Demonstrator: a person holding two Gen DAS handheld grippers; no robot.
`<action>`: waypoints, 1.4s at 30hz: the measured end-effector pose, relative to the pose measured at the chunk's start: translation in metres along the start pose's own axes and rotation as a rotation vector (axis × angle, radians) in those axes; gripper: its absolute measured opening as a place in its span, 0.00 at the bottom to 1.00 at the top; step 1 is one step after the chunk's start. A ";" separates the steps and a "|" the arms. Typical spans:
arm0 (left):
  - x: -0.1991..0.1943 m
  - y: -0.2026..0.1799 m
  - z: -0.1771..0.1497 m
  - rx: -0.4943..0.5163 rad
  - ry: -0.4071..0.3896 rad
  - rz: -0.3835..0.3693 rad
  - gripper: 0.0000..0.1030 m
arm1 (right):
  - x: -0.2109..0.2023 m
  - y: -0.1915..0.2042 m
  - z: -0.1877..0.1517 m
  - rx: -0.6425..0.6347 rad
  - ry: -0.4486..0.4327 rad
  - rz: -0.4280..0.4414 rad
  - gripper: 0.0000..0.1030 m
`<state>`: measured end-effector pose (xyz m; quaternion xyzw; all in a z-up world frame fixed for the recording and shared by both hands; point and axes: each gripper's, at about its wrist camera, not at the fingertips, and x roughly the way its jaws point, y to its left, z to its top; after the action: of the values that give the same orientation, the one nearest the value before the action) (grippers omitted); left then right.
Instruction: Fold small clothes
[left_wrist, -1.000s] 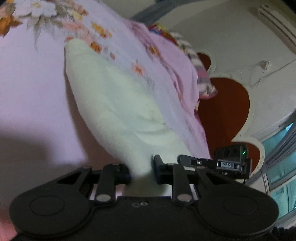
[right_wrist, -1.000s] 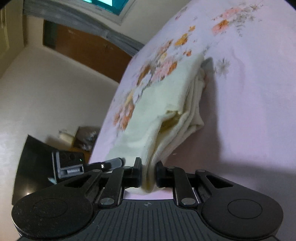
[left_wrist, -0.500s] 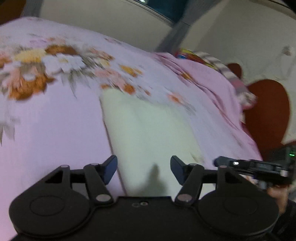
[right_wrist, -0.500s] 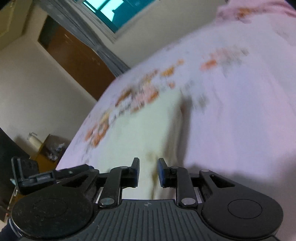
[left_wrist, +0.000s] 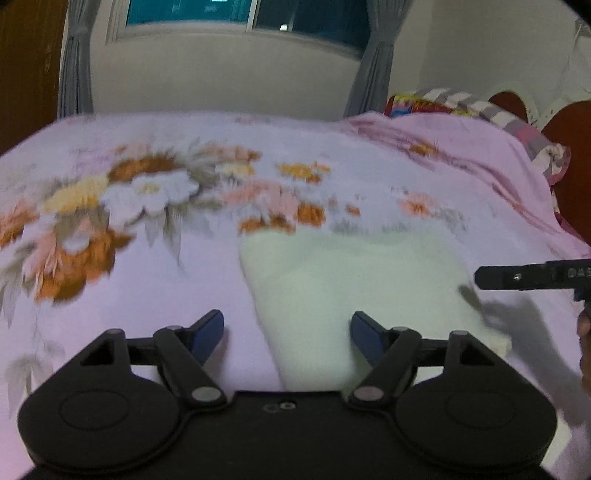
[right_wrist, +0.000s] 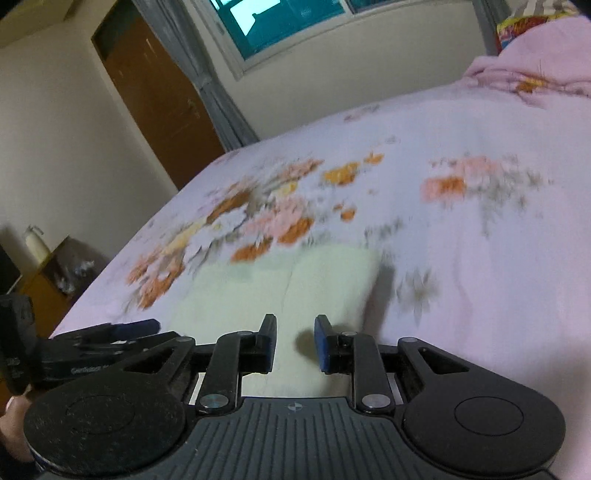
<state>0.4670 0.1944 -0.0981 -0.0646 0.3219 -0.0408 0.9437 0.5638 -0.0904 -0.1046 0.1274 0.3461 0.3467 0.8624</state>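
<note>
Folded cream fleece garment (left_wrist: 354, 291) is lying flat on the pink floral bedsheet (left_wrist: 110, 258). Left gripper (left_wrist: 287, 332) is hovering above its near edge, jaws spread wide, gripping nothing. Right gripper (right_wrist: 295, 343) is hovering likewise, jaws parted, empty

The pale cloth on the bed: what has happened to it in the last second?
Both grippers let go. The left gripper and right gripper were each pinching the cream cloth, held up; now both are open and it lies folded flat on the floral bedspread. The bedspread itself stayed put.
</note>
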 end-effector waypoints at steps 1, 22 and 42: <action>0.003 0.000 0.005 0.002 -0.005 0.003 0.73 | 0.006 0.001 0.004 -0.009 -0.005 -0.017 0.22; -0.015 -0.002 -0.031 -0.001 0.120 -0.011 0.76 | -0.005 0.003 -0.027 0.004 0.201 -0.086 0.64; -0.455 -0.171 -0.176 0.042 -0.205 0.045 0.80 | -0.446 0.270 -0.240 -0.224 -0.262 -0.243 1.00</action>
<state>-0.0058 0.0630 0.0633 -0.0413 0.2242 -0.0195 0.9735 0.0299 -0.2046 0.0716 0.0318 0.2032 0.2570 0.9443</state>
